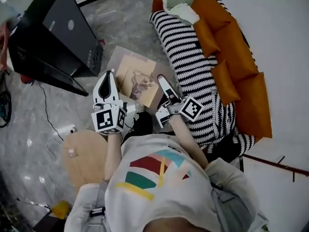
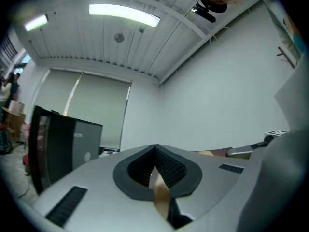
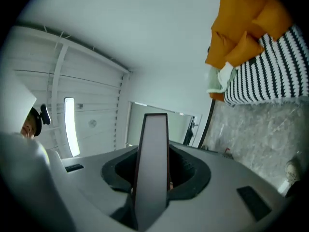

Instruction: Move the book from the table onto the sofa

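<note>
The book (image 1: 137,79), tan-covered with a drawing on it, hangs flat in the air over the grey floor, held between my two grippers. My left gripper (image 1: 109,77) is shut on the book's left edge; in the left gripper view a thin tan leaf (image 2: 160,190) is pinched between its pads (image 2: 169,166). On the right side, my right gripper (image 1: 162,82) is shut on the thick page block (image 3: 152,168). The sofa (image 1: 241,86), with orange cushions and a black-and-white striped throw (image 1: 190,66), lies just right of the book and shows again as striped throw (image 3: 270,76).
A round wooden table (image 1: 87,163) with a small object (image 1: 71,152) sits at the lower left behind my hands. A black cabinet (image 1: 53,33) stands at the upper left. A white cable (image 1: 58,134) trails on the marble floor. Pale pillows (image 1: 181,6) lie at the sofa's far end.
</note>
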{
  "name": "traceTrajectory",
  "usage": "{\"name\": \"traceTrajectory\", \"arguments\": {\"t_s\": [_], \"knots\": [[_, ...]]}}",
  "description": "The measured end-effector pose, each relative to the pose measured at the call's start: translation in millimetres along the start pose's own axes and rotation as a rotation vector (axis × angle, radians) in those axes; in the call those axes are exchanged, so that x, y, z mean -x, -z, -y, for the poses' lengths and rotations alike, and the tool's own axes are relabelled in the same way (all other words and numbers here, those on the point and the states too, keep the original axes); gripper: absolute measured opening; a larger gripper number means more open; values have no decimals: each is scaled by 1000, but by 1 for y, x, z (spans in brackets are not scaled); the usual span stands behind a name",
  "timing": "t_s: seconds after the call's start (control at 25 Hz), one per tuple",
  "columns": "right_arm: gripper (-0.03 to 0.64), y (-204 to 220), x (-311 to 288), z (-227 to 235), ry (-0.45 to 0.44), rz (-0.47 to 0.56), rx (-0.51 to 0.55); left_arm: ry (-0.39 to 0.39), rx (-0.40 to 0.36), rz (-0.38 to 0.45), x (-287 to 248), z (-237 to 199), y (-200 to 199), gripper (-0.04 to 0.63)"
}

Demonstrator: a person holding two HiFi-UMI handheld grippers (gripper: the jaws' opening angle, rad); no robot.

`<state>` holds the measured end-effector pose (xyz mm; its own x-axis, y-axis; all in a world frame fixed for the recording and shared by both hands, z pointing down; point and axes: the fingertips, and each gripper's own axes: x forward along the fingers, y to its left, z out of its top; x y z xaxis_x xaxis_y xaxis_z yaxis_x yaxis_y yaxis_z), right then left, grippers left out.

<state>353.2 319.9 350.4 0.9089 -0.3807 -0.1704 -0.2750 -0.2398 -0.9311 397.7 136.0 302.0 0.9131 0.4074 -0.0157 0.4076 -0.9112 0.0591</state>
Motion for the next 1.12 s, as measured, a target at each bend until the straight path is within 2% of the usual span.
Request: {"name": "traceTrajectory", "arguments": {"t_s": [0.28,0.4,0.52,0.76,0.96,1.12], "knots": [[155,-86,27,38,146,235,39,282,39,-27,-98,83,18,6],[155,-127,33,58,211,316,28,369,49,-63,-143,116,27,6],[155,-148,26,69,254,356,40,404,69,-80,-173,122,33,6],[155,-162,18,82,297,388,51,405,83,-76,-208,109,33,6],[155,-206,-12,116,348,420,47,444,56,-121,-285,115,49,6],[155,-214,-15,120,402,417,102,479,51,-153,-308,115,62,6]]}}
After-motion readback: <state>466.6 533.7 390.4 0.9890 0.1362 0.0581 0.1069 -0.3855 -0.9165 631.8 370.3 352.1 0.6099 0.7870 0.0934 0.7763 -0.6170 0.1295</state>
